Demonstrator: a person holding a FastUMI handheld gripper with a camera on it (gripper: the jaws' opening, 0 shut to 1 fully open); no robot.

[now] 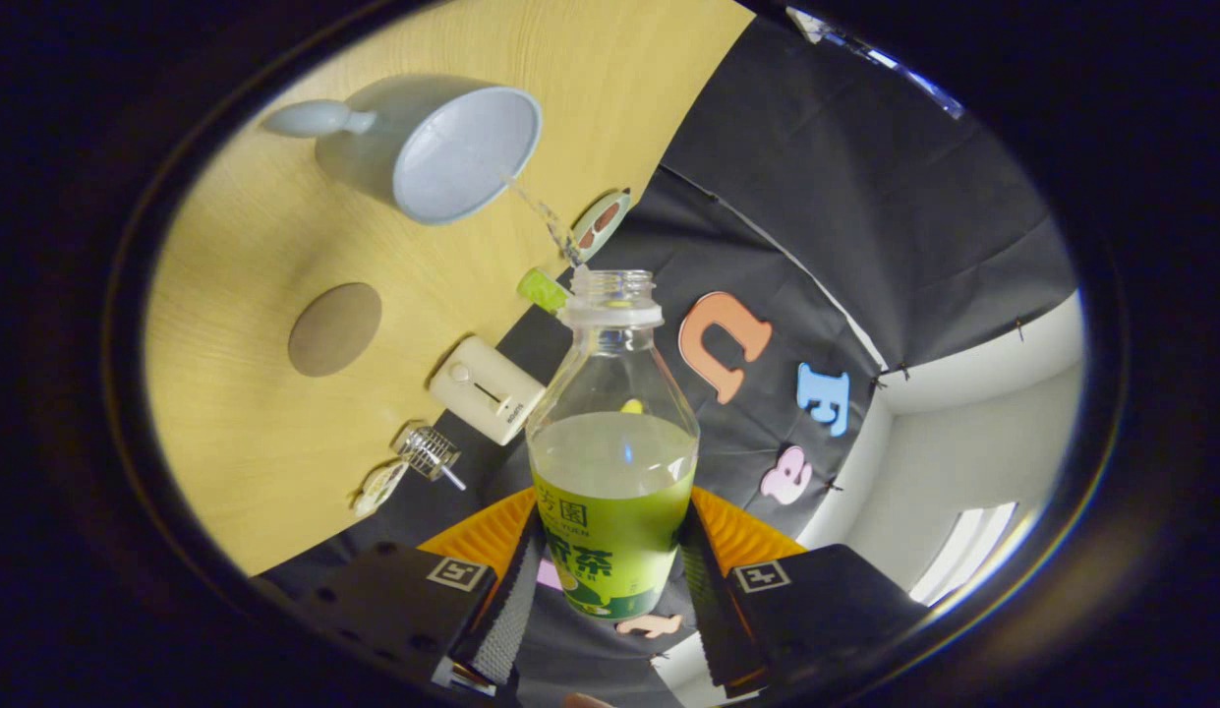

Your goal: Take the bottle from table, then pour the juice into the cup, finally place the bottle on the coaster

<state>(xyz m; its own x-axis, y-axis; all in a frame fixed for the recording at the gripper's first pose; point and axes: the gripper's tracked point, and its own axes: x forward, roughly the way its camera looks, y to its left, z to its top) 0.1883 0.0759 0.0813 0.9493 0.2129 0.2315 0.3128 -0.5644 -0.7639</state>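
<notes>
The claw (610, 580) is clamped on the bottle (612, 462), one finger pressed to each side of its labelled lower body. The bottle is uncapped and holds greenish juice to about half its height. The whole scene is tilted, so the counter (275, 472) slants across the left of the view, and a thin stream of liquid (541, 211) runs from the bottle's mouth toward the rim of the pale blue cup (442, 147). The cup stands on the counter beyond the bottle, its handle pointing left. Between the cup and the fingers a round brown coaster (335, 328) lies flat on the counter, bare. Just right of the coaster sits a small cream box (487, 389), with a little metal object (428, 452) near it.
</notes>
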